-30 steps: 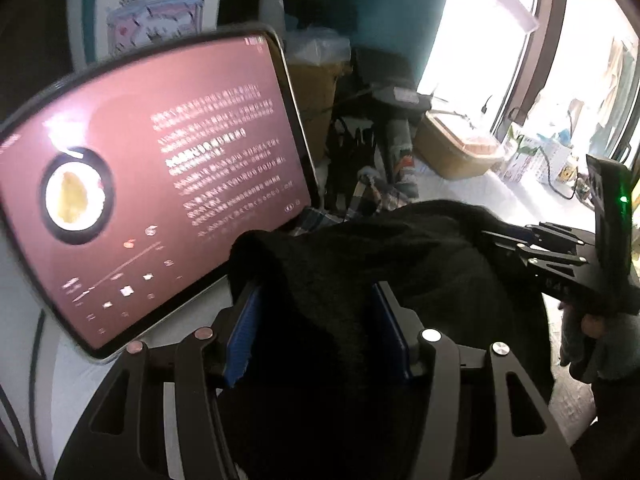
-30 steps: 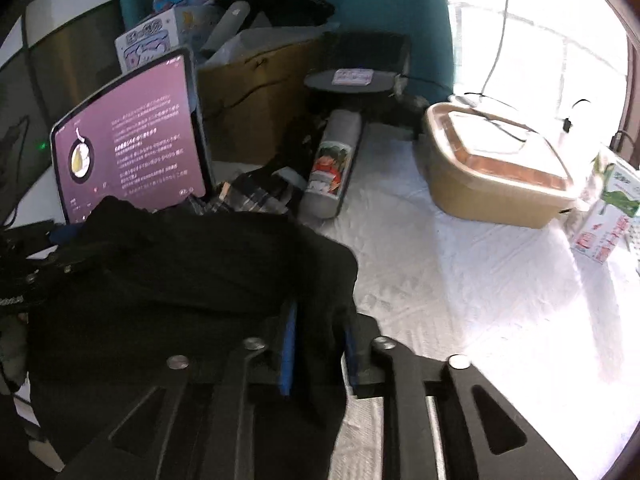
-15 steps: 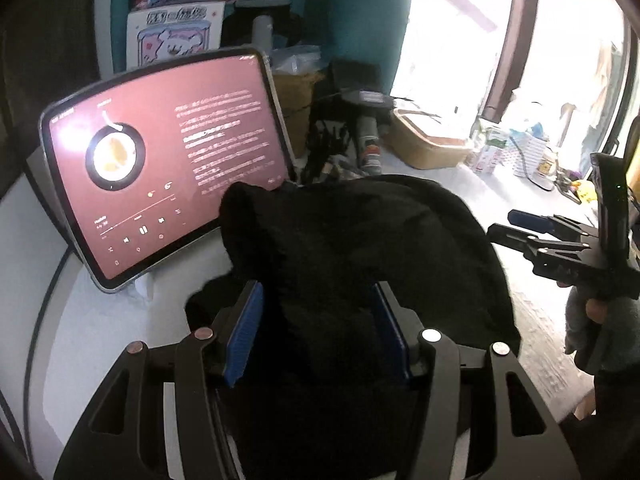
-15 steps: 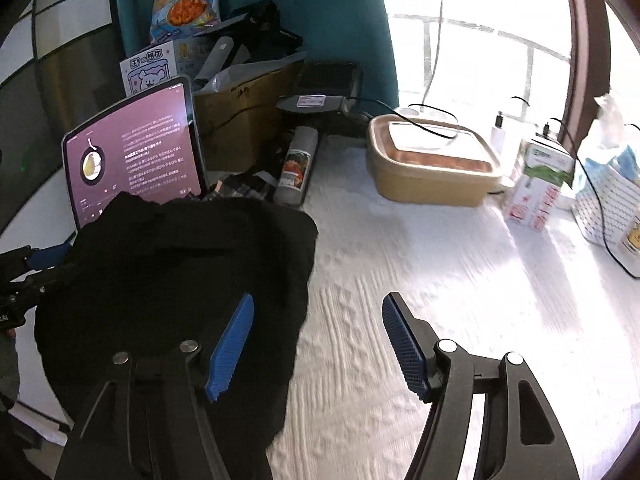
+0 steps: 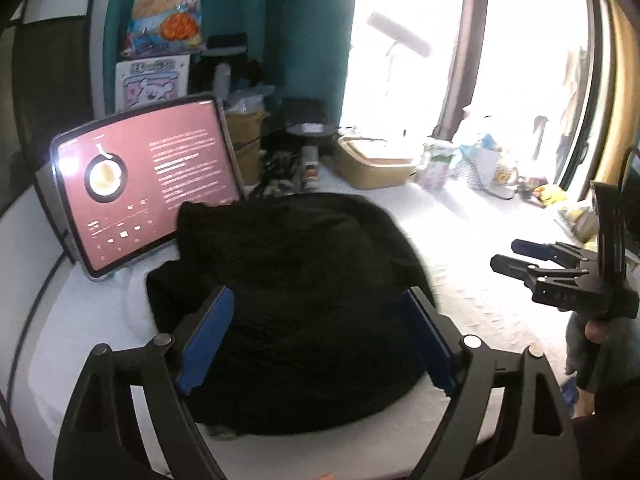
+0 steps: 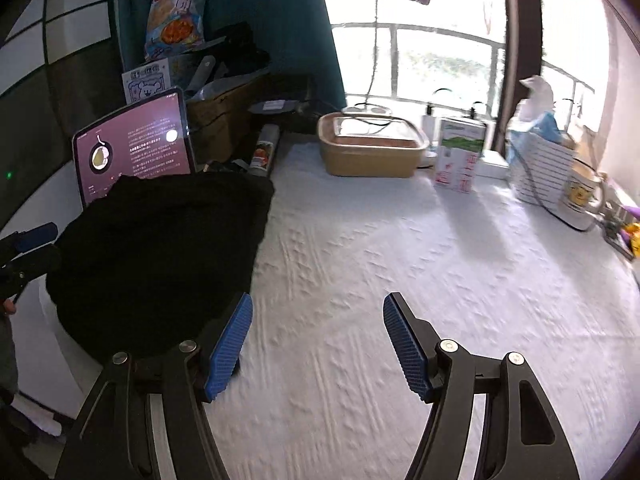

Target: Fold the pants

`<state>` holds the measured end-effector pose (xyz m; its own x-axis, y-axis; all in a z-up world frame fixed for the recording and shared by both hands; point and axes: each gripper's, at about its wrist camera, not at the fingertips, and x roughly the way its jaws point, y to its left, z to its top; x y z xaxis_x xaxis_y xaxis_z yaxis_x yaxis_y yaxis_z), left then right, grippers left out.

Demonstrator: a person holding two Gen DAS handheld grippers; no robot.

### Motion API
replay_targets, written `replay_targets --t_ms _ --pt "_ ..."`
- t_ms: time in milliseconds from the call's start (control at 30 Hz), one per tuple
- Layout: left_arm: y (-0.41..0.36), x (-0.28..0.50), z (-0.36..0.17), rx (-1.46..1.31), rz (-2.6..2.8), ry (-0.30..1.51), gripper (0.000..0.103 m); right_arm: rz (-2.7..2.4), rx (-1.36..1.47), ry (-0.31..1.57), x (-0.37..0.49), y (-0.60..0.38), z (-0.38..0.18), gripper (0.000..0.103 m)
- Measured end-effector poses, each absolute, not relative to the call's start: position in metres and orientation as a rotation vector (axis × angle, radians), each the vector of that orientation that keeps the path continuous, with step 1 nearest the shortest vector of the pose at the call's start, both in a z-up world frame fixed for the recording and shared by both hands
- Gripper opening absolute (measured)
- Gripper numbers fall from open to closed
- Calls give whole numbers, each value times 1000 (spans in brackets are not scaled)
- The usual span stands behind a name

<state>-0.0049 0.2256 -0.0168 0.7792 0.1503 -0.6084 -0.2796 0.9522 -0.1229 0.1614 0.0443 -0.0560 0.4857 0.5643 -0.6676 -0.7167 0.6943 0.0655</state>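
The black pants [image 5: 296, 292] lie folded in a compact dark bundle on the white textured table [image 6: 400, 264], in front of the tablet; they also show in the right wrist view [image 6: 160, 256]. My left gripper [image 5: 316, 336] is open, its blue pads apart above the near side of the bundle, holding nothing. My right gripper [image 6: 316, 344] is open and empty over bare table to the right of the pants. It also shows at the right in the left wrist view [image 5: 508, 254].
A lit tablet [image 5: 148, 184] stands behind the pants at the left. A tan lidded container [image 6: 372, 148], a carton [image 6: 460, 160], a white basket [image 6: 548, 172] and a mug [image 6: 580, 200] line the far edge by the window. Boxes and a can [image 6: 266, 150] sit at the back left.
Both grippers have let go of the pants, opened and drawn back. The pants now rest on the table as a folded bundle.
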Motion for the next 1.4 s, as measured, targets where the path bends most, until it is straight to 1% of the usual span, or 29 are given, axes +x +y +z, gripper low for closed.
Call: replay_targets --t_ms 233,300,333,467,633,767,833,867,1000,1067,1233,1267,1400 --pt "178 -13 -7 -159 165 565 87 724 -209 676 128 -9 -42 71" --pt "164 -15 -3 -175 122 534 92 708 -196 662 120 -21 -38 72" --pt "159 -17 -1 -176 104 522 93 691 -182 649 114 -32 -35 72" --pt "135 -21 12 -131 75 462 93 653 -150 623 98 -57 -30 78" --pt "120 -32 23 -156 94 393 93 604 -122 590 78 -89 -25 78" --pt "105 -39 30 -93 159 355 95 557 -92 537 66 -112 -11 79" --pt "97 -44 36 -57 193 323 99 535 -93 496 58 -120 -2 81" --pt "95 -47 39 -46 206 304 102 520 -94 464 53 -124 4 84" --pt "91 -59 53 -29 231 218 102 478 -79 345 36 -135 26 97" --pt "90 -63 56 -22 254 190 102 469 -70 299 30 -140 35 100" --pt "87 -72 64 -5 308 140 102 453 -21 240 20 -147 45 101" --pt "87 -74 65 -6 314 129 102 450 -21 240 19 -147 47 103" --pt "89 -80 67 -12 328 97 102 432 -58 226 15 -142 51 103"
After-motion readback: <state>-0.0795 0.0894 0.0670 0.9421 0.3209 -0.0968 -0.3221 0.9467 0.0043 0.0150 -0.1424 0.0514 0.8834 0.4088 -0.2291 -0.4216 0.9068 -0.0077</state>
